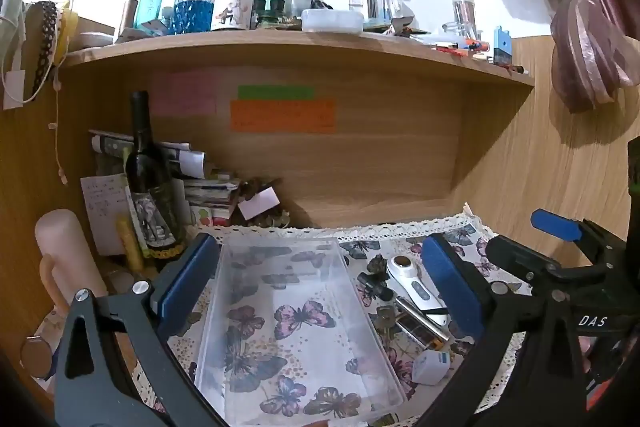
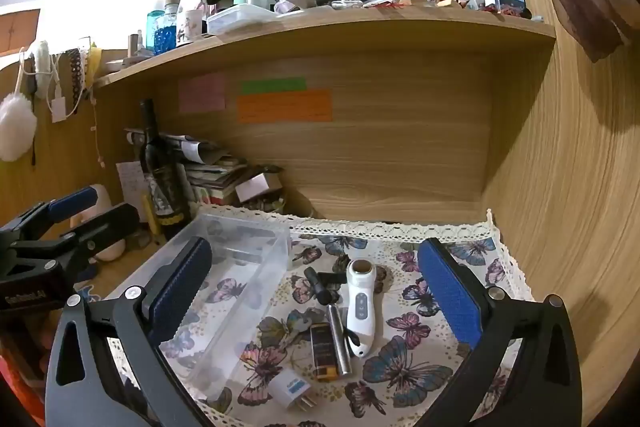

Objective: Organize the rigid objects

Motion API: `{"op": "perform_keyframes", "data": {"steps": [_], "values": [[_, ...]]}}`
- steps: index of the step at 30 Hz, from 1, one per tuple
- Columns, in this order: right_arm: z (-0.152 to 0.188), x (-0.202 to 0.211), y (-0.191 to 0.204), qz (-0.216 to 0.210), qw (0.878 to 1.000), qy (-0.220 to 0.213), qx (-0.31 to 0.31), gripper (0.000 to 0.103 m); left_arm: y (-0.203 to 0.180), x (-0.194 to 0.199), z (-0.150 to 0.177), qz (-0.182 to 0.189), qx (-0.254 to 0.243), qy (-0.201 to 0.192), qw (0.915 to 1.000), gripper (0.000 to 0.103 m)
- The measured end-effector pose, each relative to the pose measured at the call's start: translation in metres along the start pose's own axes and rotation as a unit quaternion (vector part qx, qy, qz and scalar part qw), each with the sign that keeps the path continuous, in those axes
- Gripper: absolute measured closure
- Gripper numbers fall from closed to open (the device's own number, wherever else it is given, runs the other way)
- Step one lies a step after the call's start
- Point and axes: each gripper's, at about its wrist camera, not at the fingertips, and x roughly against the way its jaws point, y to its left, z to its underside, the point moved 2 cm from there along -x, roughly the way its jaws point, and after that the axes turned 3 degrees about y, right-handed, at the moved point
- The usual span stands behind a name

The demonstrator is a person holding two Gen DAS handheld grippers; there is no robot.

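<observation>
The clear plastic box [image 1: 298,331] is cut off at the bottom edge and seen empty, while the left gripper [image 1: 320,287] and right gripper [image 2: 316,291] are held released, nothing grasped.

Left gripper [image 1: 320,287] gapes wide above the empty clear plastic box [image 1: 296,339]; white handheld device [image 1: 416,287] lies just beside
</observation>
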Motion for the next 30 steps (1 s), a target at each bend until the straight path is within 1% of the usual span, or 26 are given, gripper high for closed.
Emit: {"op": "perform_keyframes", "data": {"steps": [7,8,15,30], "values": [[0.0002,0.0018,0.0009,-0.001,1.000,-0.003,-0.001,0.000,-0.0005,-0.0049,-0.0002,-0.010,-0.009,0.002,0.9999,0.000],[0.0005,0.0027,0.0015,-0.001,1.000,-0.004,-0.001,0.000,-0.0017,-0.0007,0.0012,0.013,-0.003,-0.001,0.9999,0.000],[-0.0007,-0.0028,0.0002,-0.002,1.000,-0.002,-0.004,0.000,-0.0021,-0.0017,0.0010,0.015,0.000,0.001,0.9999,0.000],[-0.0012,0.0004,0.0058,-0.006,1.000,-0.004,0.003,0.000,-0.0043,0.0003,0.0001,0.018,-0.001,-0.003,0.9998,0.000]]}}
